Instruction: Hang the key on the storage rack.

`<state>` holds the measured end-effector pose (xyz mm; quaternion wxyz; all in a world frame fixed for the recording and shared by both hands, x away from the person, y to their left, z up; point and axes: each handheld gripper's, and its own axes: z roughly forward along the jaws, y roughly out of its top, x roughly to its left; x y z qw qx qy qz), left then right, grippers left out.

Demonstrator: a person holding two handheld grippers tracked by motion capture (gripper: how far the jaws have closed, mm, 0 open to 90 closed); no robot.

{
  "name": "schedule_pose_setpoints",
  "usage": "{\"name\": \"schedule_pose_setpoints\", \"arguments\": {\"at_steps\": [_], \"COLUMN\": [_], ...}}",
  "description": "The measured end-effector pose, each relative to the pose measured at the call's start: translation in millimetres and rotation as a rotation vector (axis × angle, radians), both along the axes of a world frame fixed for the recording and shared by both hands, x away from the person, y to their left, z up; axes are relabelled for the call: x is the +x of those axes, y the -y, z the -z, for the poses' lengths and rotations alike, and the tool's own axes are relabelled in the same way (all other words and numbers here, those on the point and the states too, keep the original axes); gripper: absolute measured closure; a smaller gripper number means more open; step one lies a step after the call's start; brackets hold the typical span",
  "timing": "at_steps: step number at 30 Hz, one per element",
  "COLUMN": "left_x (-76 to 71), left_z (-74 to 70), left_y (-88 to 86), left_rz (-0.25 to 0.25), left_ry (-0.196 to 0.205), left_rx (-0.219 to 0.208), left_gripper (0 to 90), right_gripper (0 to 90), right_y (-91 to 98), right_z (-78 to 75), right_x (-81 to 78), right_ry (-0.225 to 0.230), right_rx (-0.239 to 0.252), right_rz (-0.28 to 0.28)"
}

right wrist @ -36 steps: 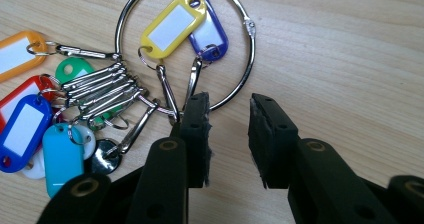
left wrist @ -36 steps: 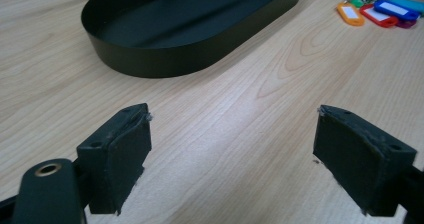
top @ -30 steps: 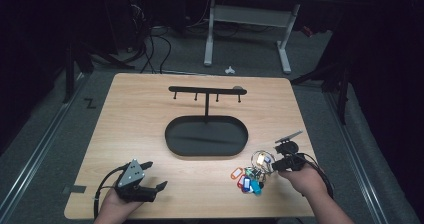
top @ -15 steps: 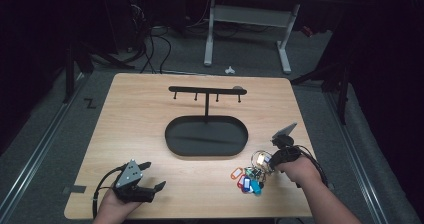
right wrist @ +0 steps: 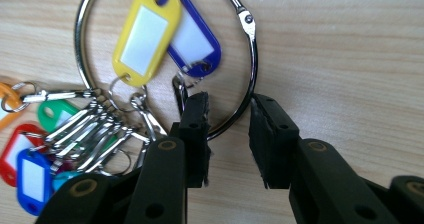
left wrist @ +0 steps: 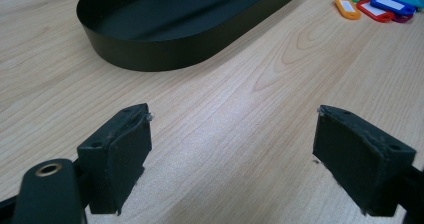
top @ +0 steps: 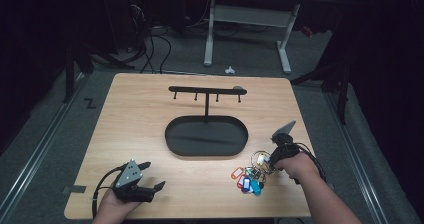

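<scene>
A big metal key ring (right wrist: 252, 59) lies on the wooden table and carries a yellow tag (right wrist: 142, 31), a blue tag (right wrist: 197, 41) and a bunch of small keys with coloured tags (top: 248, 178). My right gripper (right wrist: 229, 109) points down at it, one jaw inside the ring and one outside. The ring's wire runs through the gap and neither pad presses on it, so it is open. In the high view the right gripper (top: 267, 163) sits at the bunch's right edge. My left gripper (top: 154, 175) rests near the table's front left, wide open (left wrist: 232, 129) and holding nothing.
A black oval tray (top: 175, 134) stands mid-table, its wall (left wrist: 150, 59) just ahead of the left jaws. A black bar with small hooks (top: 206, 90) rises on a post from the tray. Bare wood lies between the left gripper and the tags (left wrist: 380, 6).
The right hand has come down and a little left onto the key ring, with its grey plate now tipped up. The left gripper has not moved.
</scene>
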<state>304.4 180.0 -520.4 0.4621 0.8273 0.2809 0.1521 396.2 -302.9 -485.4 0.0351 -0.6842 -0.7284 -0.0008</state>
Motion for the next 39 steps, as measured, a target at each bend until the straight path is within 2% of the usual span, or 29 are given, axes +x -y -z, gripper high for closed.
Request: {"name": "schedule_pose_setpoints", "arguments": {"at_steps": [6, 9, 11, 15, 19, 26, 29, 33, 39], "left_x": [0.0, -0.2, -0.2, 0.1, 0.3, -0.3, -0.3, -0.4, -0.4], "left_z": [0.2, 0.1, 0.1, 0.2, 0.5, 0.3, 0.6, 1.0, 1.0], "left_y": [-0.4, -0.4, -0.3, -0.5, -0.6, -1.4, -1.3, -0.2, 0.5], "left_rz": [-0.006, -0.005, -0.004, -0.002, -0.003, -0.004, -0.005, 0.0, 0.006], "left_ry": [0.001, 0.001, 0.001, -0.002, -0.004, -0.002, -0.001, -0.002, -0.002], "left_rx": [-0.003, -0.002, -0.001, 0.003, 0.004, 0.002, 0.0, 0.003, 0.008], "left_gripper": [16.0, 16.0, 16.0, 16.0, 16.0, 16.1, 16.1, 16.2, 16.2], "right_gripper": [78.1, 85.9, 86.5, 86.4, 84.3, 76.4, 77.8, 84.5, 86.3], "right_y": [-2.1, -4.4, -6.7, -11.4, -13.8, -11.6, -9.8, -9.7, -9.3], "right_z": [1.3, 1.7, 1.6, 1.5, -0.4, 0.5, 1.7, 1.8, 1.7], "right_x": [0.3, -1.1, -1.6, -0.2, 1.0, -0.1, -0.5, -0.8, 0.2], "right_ry": [0.003, 0.019, 0.036, 0.057, 0.047, 0.028, 0.031, 0.027, 0.022], "right_rx": [-0.011, -0.044, -0.063, -0.091, -0.101, -0.088, -0.072, -0.052, -0.046], "right_rz": [-0.007, -0.053, -0.096, -0.134, -0.142, -0.129, -0.128, -0.136, -0.165]}}
